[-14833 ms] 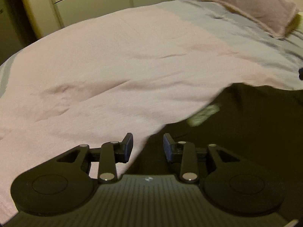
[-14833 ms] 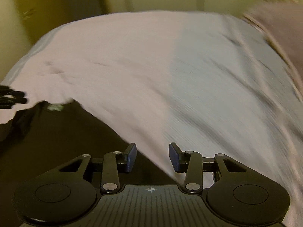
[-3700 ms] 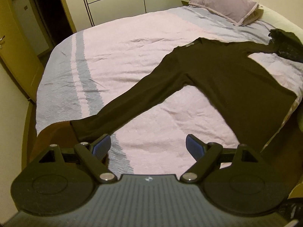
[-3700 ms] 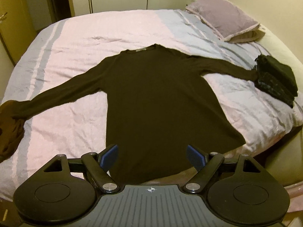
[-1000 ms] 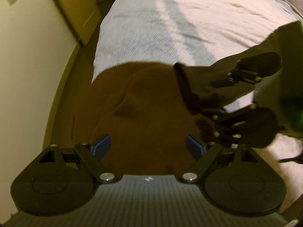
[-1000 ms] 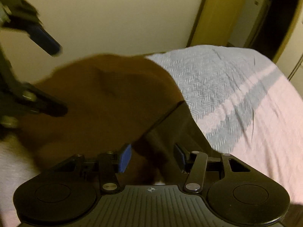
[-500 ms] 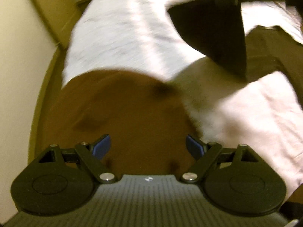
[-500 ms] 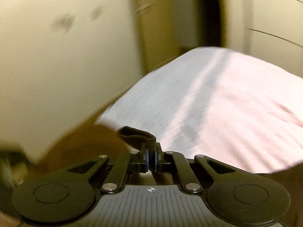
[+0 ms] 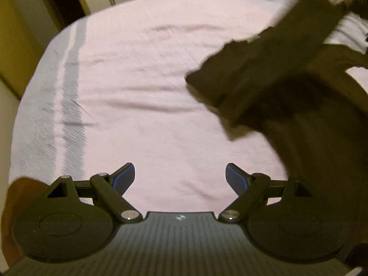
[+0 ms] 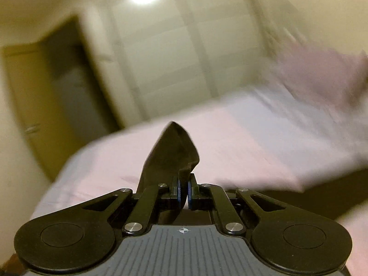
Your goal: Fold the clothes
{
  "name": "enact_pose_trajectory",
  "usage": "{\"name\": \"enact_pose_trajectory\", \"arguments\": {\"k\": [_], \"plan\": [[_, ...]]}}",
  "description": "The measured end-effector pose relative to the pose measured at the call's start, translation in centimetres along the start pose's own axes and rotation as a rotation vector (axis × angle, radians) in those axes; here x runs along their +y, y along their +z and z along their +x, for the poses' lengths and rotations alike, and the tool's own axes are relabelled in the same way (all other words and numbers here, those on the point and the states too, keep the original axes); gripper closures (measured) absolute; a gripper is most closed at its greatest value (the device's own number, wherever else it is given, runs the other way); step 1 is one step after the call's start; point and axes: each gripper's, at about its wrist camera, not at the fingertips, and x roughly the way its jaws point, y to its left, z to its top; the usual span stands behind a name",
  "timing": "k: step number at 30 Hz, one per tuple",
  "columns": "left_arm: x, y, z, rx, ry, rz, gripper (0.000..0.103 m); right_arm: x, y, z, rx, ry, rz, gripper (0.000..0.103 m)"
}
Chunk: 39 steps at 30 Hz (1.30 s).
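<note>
Left wrist view: the left gripper [image 9: 180, 177] hangs over the bed [image 9: 142, 73], its blue-padded fingers [image 9: 123, 177] spread wide apart with nothing between them.
Sweater: the dark sweater [image 9: 306, 105] fills the right side of this view; its body lies on the pink cover, and one sleeve [image 9: 264, 59] is lifted off the bed and stretched up toward the top right corner, blurred.
Brown cloth: a brown cloth [image 9: 13, 197] shows at the lower left edge, beside the left gripper's body.
Bedding: the cover is pink with grey stripes [image 9: 71, 96] running along its left part.
Right wrist view: the right gripper [image 10: 183, 192] is clamped tight on the sleeve's end [image 10: 171, 154], which sticks up past the fingertips in a dark point.
Behind it: the pink bed [image 10: 241, 142], a blurred pillow [image 10: 322, 71] at right, pale wardrobe doors [image 10: 165, 53] and a dark doorway [image 10: 62, 53].
</note>
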Motion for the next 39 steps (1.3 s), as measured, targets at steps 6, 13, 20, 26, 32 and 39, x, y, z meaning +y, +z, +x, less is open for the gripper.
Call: {"name": "enact_pose_trajectory", "arguments": {"k": [6, 13, 20, 26, 32, 39], "plan": [[-10.0, 2.3, 1.6, 0.08, 0.007, 0.023, 0.02, -9.3, -1.4, 3.3, 0.164, 0.03, 0.132, 0.099], [-14.5, 5.6, 2.7, 0.06, 0.003, 0.085, 0.02, -15.0, -0.4, 5.3, 0.263, 0.123, 0.219, 0.099], [-15.1, 7.3, 5.2, 0.084, -0.04, 0.063, 0.02, -15.4, 1.8, 2.5, 0.14, 0.18, 0.193, 0.099], [-15.0, 7.3, 7.2, 0.094, -0.05, 0.12, 0.02, -20.1, -2.7, 6.5, 0.329, 0.021, 0.28, 0.099], [-13.5, 7.5, 10.4, 0.056, -0.003, 0.225, 0.034, -20.1, -2.8, 5.8, 0.325, -0.084, 0.244, 0.064], [-14.4, 6.3, 14.2, 0.032, 0.045, 0.496, 0.086, -15.3, -2.9, 1.4, 0.305, -0.122, 0.126, 0.061]]}}
